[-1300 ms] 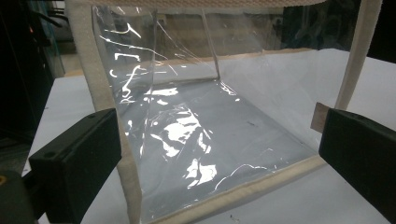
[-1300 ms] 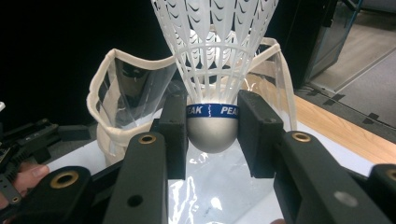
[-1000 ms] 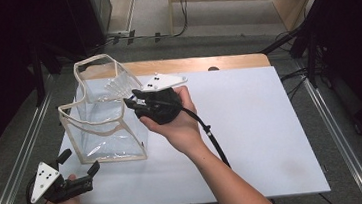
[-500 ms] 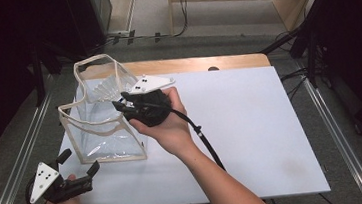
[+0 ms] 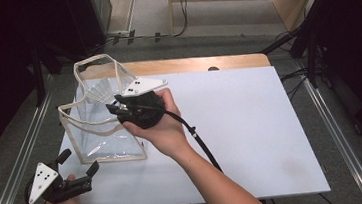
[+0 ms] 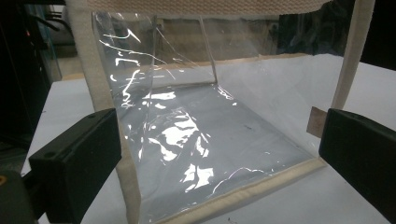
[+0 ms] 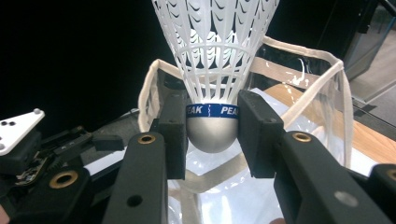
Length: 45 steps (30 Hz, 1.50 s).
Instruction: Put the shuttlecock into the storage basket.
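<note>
One shuttlecock (image 7: 214, 70) is clamped at its silver base by the right gripper (image 7: 212, 128), held over the open mouth of the clear bag (image 5: 101, 122). The left gripper (image 5: 77, 164) is kept apart, unloaded, its jaws facing the bag's near wall. Risks noted: the rounded base may slip from the pads; the soft rim may be caught, collapsing the bag.

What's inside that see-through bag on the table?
The clear bag looks empty: through its film only the white table shows. The shuttlecock is outside it, clamped in the right gripper. Glare hides some corners.
</note>
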### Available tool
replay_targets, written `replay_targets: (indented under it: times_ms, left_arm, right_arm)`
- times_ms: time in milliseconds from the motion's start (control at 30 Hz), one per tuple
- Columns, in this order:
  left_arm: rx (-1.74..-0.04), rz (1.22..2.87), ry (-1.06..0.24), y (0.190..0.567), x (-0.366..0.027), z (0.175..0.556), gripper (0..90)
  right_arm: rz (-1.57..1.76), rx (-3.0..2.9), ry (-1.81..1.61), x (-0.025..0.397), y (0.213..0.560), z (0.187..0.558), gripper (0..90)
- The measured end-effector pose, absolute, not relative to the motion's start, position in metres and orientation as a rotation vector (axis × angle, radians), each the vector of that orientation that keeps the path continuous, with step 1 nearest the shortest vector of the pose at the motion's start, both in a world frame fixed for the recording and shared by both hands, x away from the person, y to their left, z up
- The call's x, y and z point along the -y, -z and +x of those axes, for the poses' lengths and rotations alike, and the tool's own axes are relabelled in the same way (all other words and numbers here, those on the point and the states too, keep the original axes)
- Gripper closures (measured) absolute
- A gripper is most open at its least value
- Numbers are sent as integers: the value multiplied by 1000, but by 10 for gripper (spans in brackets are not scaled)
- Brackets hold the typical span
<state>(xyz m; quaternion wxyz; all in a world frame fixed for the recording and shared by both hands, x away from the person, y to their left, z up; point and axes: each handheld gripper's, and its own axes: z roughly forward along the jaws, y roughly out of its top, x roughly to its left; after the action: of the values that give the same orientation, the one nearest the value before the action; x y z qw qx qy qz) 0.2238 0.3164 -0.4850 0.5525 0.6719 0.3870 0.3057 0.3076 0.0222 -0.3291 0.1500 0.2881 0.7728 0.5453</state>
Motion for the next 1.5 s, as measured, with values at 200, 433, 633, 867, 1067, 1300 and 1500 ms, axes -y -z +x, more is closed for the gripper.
replay_targets:
  times_ms: [200, 433, 633, 867, 1067, 1300, 1500]
  left_arm:
    - [-915, 1589, -722, 485, -317, 224, 0]
    - [-915, 1589, -722, 485, -317, 224, 0]
    - [-914, 1589, -722, 485, -317, 224, 0]
    - [-914, 1585, -720, 485, -316, 224, 0]
    - [-912, 1586, -721, 485, -316, 224, 0]
    - [-911, 1590, -720, 485, -316, 224, 0]
    - [-912, 1592, -721, 485, -315, 224, 0]
  right_arm:
    - [831, -2212, -1576, -20, 327, 306, 524]
    - [856, -2199, -1566, -12, 325, 304, 360]
    - [813, -2196, -1588, -2, 327, 300, 128]
    - [807, -2177, -1548, 10, 334, 296, 85]
    - [797, -2203, -1558, 21, 342, 293, 6]
    - [807, -2188, -1577, 39, 351, 292, 0]
    - [815, -2182, -1584, 52, 357, 290, 0]
